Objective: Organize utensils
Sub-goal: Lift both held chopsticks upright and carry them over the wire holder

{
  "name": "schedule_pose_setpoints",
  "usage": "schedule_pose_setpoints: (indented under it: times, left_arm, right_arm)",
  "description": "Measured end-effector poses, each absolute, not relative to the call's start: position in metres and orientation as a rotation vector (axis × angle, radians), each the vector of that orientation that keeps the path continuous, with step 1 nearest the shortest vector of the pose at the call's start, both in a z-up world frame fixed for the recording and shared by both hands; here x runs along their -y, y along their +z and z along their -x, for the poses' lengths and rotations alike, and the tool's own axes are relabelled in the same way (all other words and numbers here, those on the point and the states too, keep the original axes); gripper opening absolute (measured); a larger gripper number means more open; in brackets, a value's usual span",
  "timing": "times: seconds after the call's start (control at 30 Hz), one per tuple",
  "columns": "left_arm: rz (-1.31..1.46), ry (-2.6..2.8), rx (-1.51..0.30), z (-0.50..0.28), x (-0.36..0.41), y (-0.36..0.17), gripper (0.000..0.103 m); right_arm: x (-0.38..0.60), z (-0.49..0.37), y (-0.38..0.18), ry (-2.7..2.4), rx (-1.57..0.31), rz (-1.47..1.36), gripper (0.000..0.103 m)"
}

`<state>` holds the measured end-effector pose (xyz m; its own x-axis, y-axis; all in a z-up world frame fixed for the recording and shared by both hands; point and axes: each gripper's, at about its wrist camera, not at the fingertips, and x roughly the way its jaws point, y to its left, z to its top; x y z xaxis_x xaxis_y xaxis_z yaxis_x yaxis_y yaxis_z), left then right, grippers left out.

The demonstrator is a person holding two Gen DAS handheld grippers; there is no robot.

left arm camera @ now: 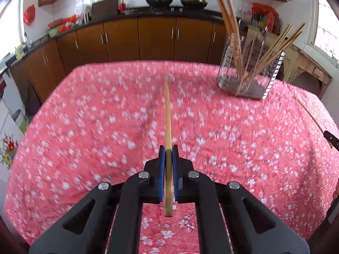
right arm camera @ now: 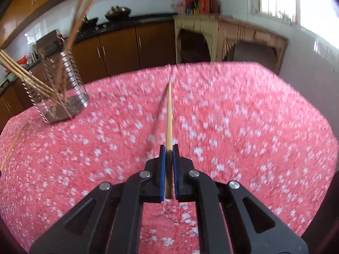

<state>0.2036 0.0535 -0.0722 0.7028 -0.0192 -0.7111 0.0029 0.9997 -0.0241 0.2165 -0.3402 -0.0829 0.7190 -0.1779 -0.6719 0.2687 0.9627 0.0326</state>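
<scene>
In the left wrist view, the left claw [left arm camera: 168, 151] sits at lower centre of the frame, its blue pads [left arm camera: 162, 169] pressed together on a single bamboo chopstick [left arm camera: 168, 114] that runs straight up the middle of the picture over the table [left arm camera: 84, 127], which is covered in a pink cloth with white blossoms. The chopstick's blunt end sticks out behind the pads toward the bottom of the frame. At upper right stands a metal slatted utensil holder [left arm camera: 250, 69] on the cloth, with several chopsticks [left arm camera: 228, 12] leaning out of it in two bunches, one rising to the top edge and one fanning to the right. In the right wrist view, the right claw [right arm camera: 168, 151] is likewise closed tight on a second chopstick [right arm camera: 169, 114], whose tapered tip points up the centre of the frame. Here the holder [right arm camera: 61, 84] stands at left of the frame, well apart from the claw. The cloth is blurred in both views.
</scene>
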Motion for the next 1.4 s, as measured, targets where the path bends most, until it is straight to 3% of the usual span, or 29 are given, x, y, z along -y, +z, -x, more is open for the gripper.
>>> schedule_pose_setpoints:
  times: [0.7, 1.4]
  left_arm:
    - [0.037, -0.013, -0.490, -0.207, -0.066, 0.037, 0.006]
    - [0.081, -0.130, -0.395, -0.207, -0.051, 0.089, 0.006]
  right_arm:
    - [0.326, -0.209, 0.028, -0.185, -0.421, -0.118, 0.007]
    - [0.304, -0.209, 0.110, -0.035, -0.263, -0.163, 0.007]
